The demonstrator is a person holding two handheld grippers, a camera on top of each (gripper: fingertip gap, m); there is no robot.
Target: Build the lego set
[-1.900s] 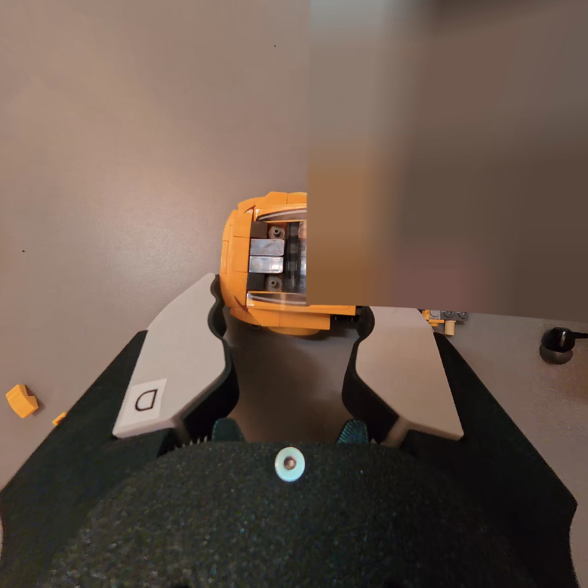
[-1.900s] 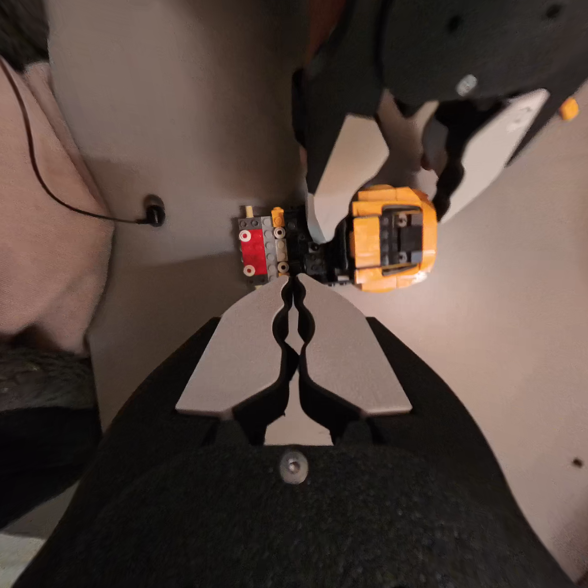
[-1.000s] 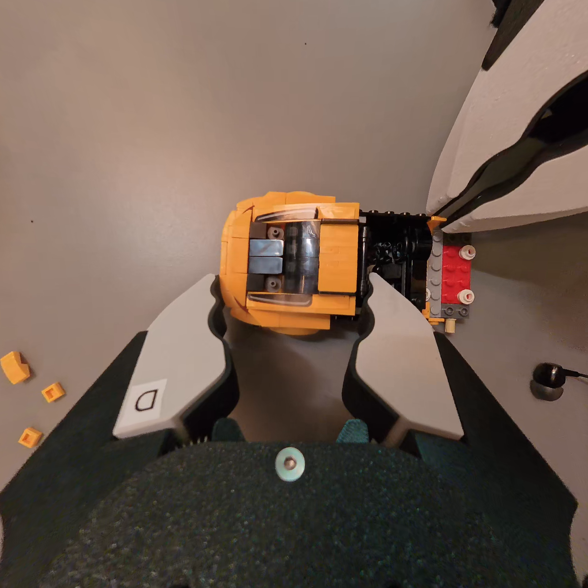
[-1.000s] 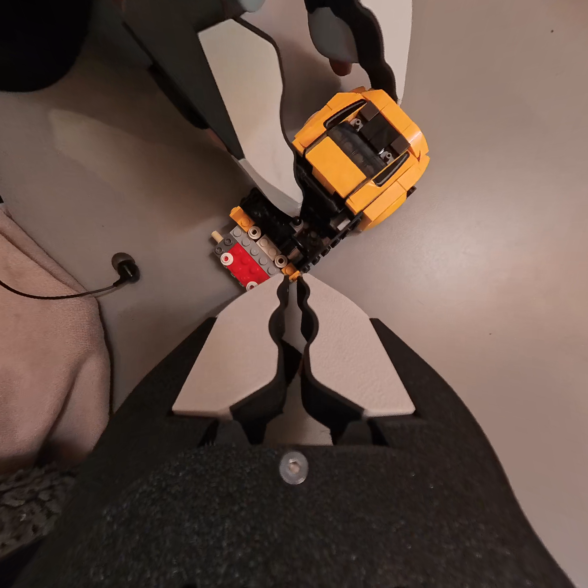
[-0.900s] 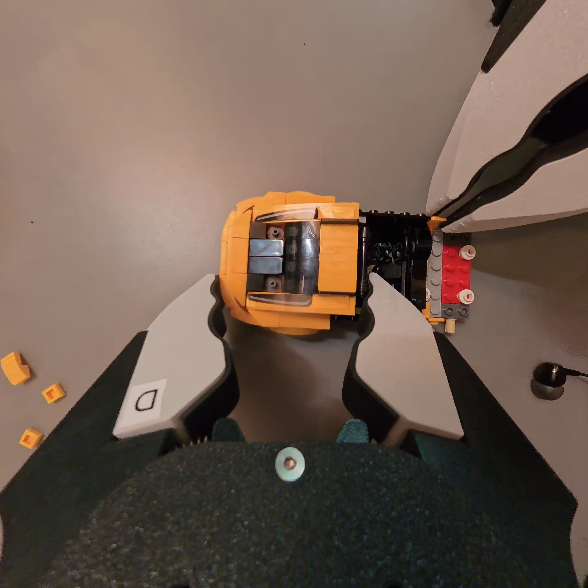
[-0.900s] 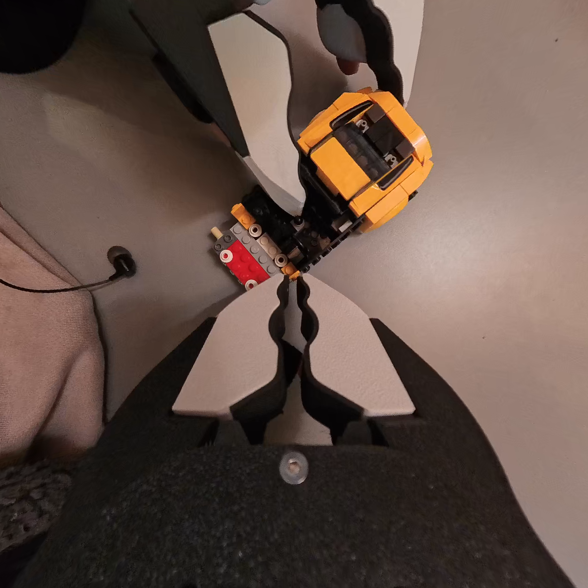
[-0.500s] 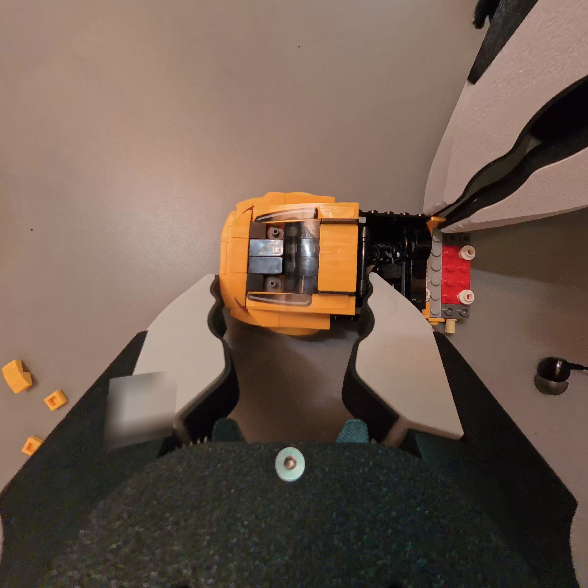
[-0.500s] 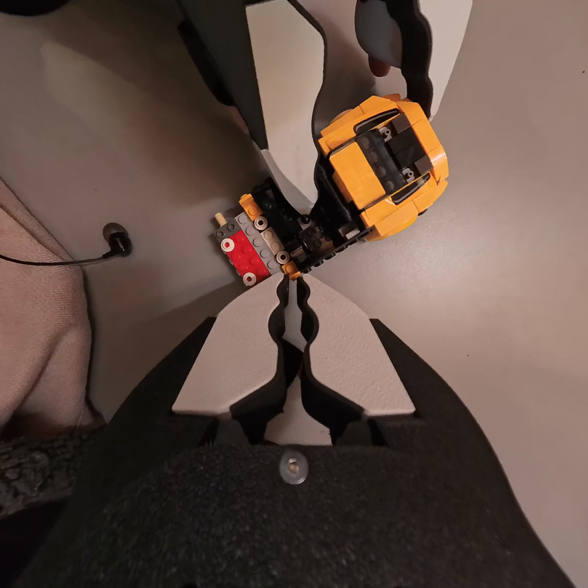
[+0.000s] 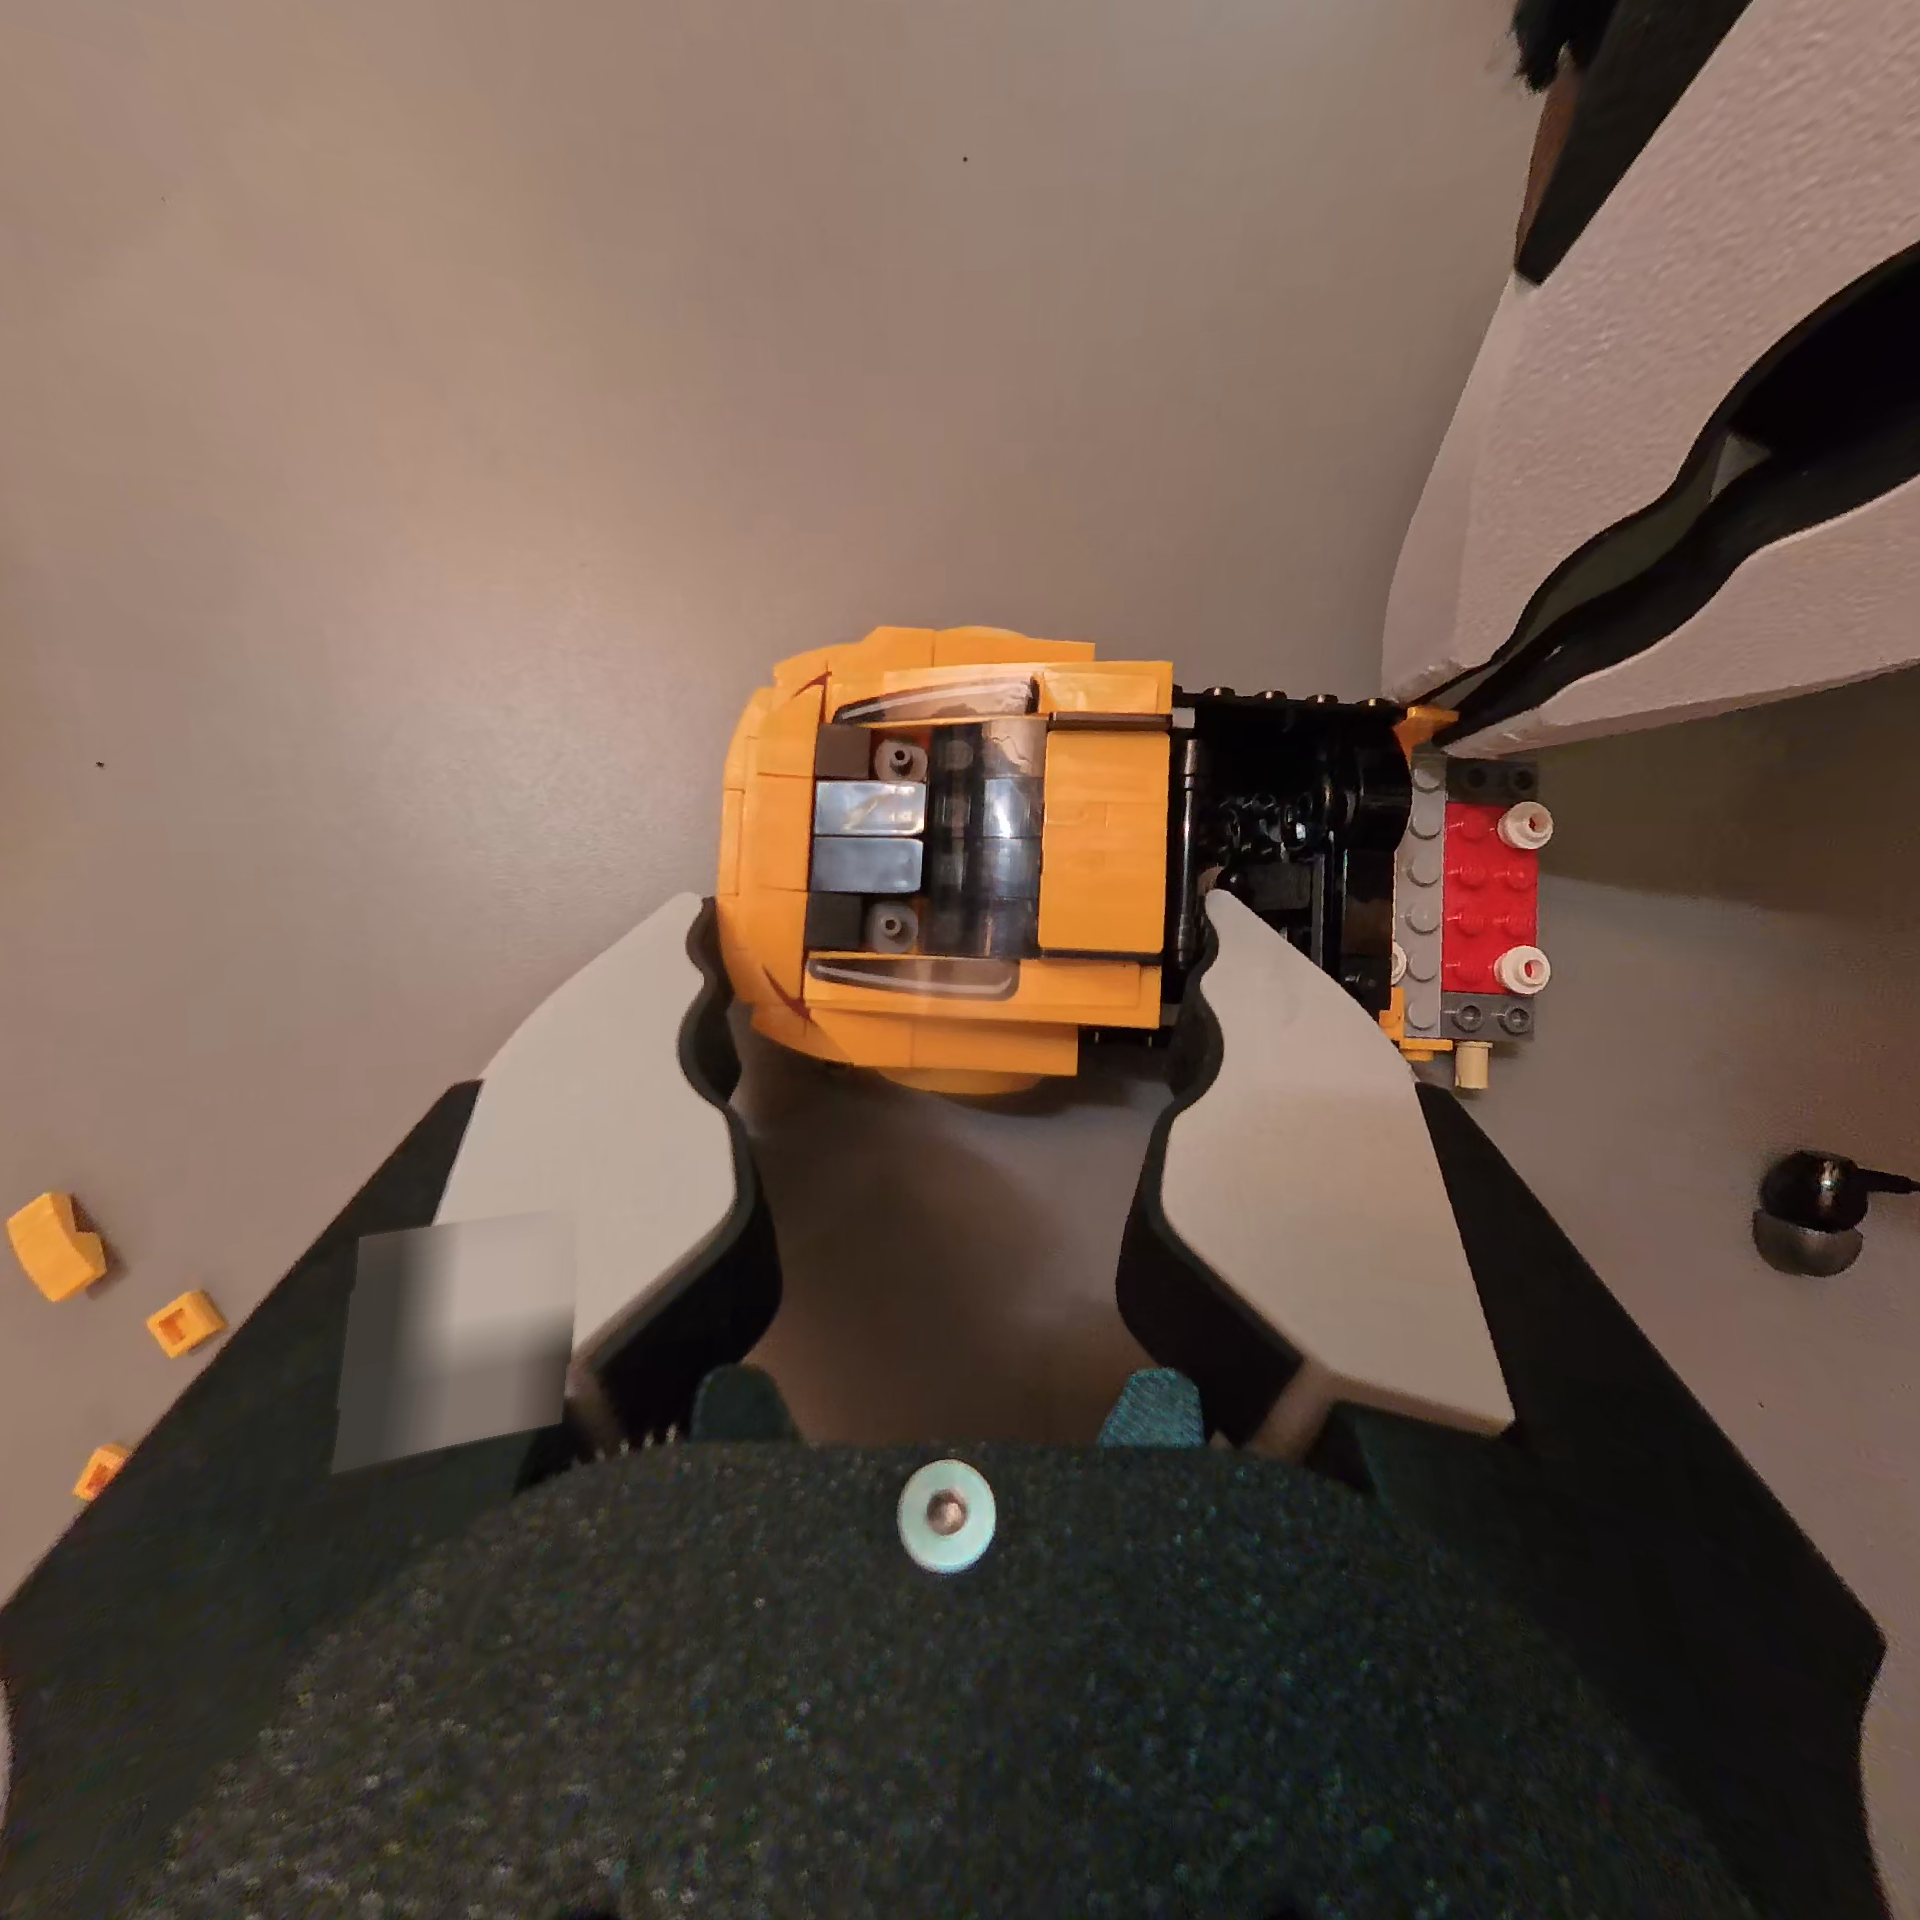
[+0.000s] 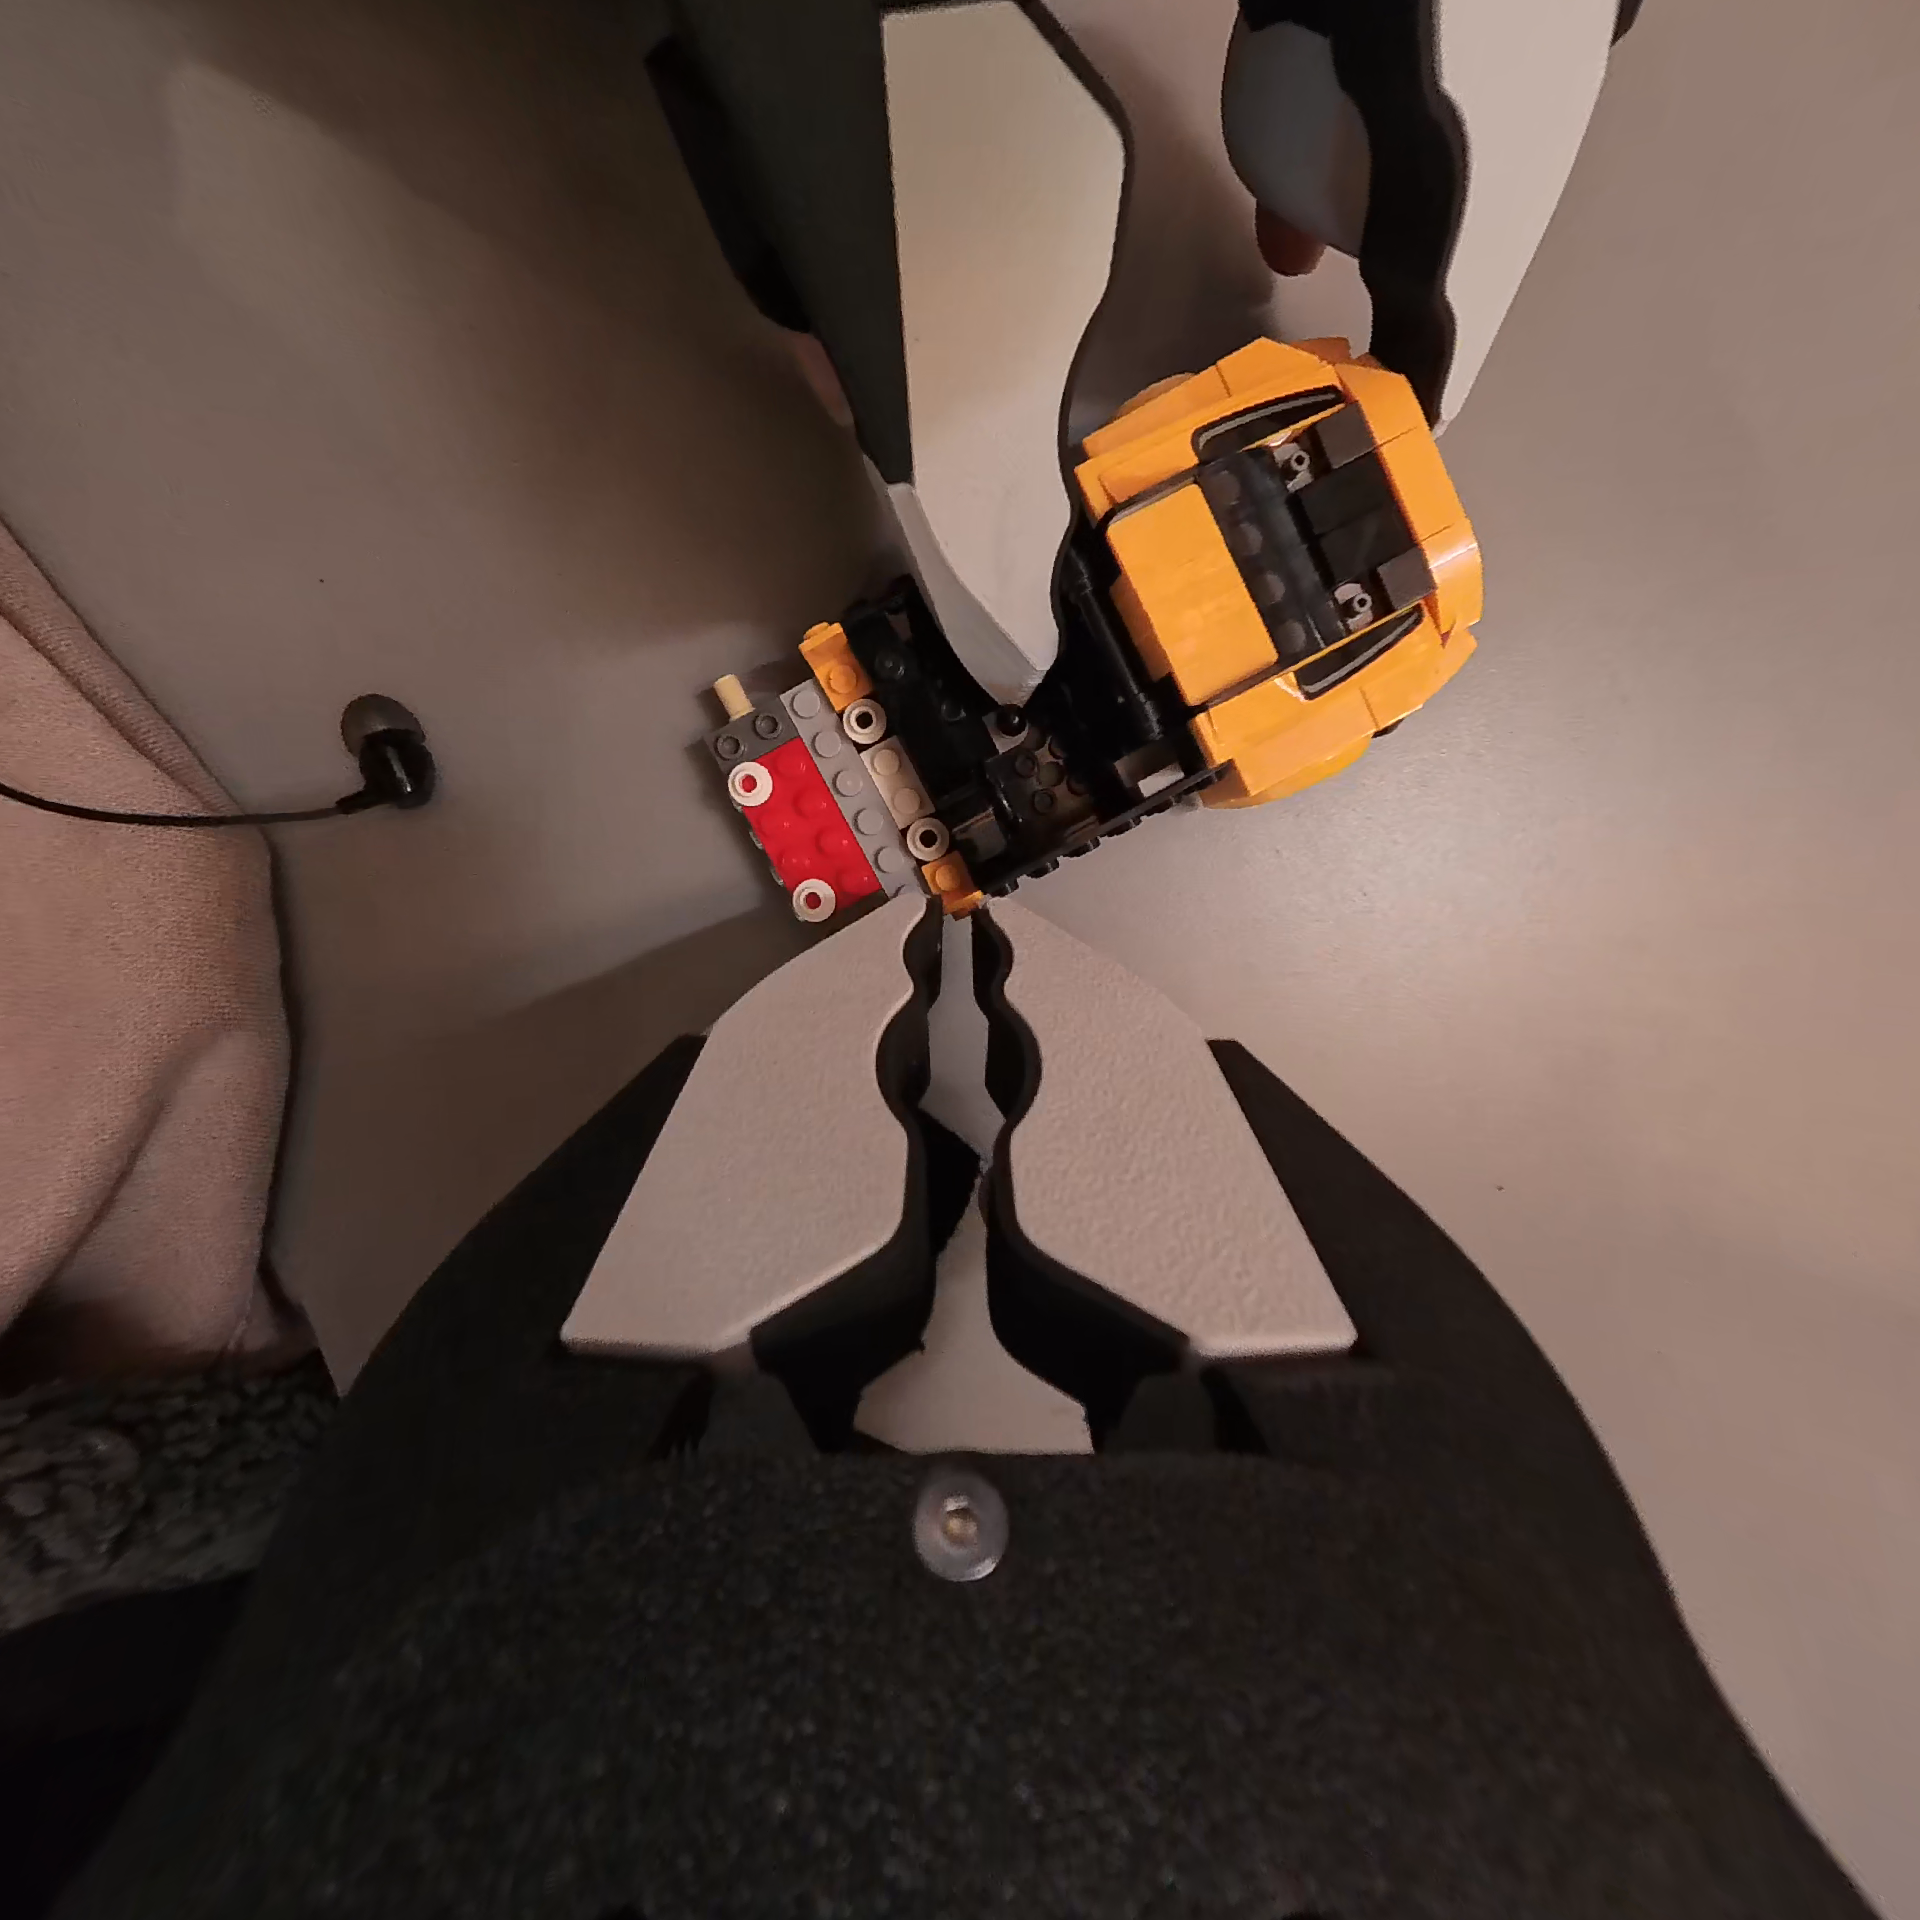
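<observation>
- The left gripper (image 9: 951, 914) comes in low over the grey table (image 9: 416, 468) with its jaws spread wide around the orange cab of a toy brick car (image 9: 935, 862). One finger (image 9: 623, 1018) sits against the cab's rounded nose, the other (image 9: 1278, 1018) against the black frame just behind the cab, so the car is clamped between them.
- In the right wrist view the same gripper reaches in from the top edge, its two fingers flanking the orange cab (image 10: 1278, 582).
- The right gripper (image 10: 956, 914) points along the table at the car's rear corner, its jaws drawn almost together. The fingertips (image 10: 914, 935) pinch a small orange brick (image 10: 951, 883) at that corner, beside the grey strip and the red plate (image 10: 810, 821).
- From the left wrist view, the right gripper (image 9: 1444, 717) enters from the upper right, tips narrowed onto that orange corner piece (image 9: 1418, 722).
- The car lies flat on the table, orange cab at one end, black open chassis (image 9: 1288, 821) in the middle, red plate (image 9: 1486, 894) at the other end.
- Three loose orange pieces (image 9: 57, 1247) lie on the table well to the left of the left gripper.
- A black earbud (image 10: 390, 758) with a thin cable rests near the car's red end, next to a pale pink cloth (image 10: 125, 935).
</observation>
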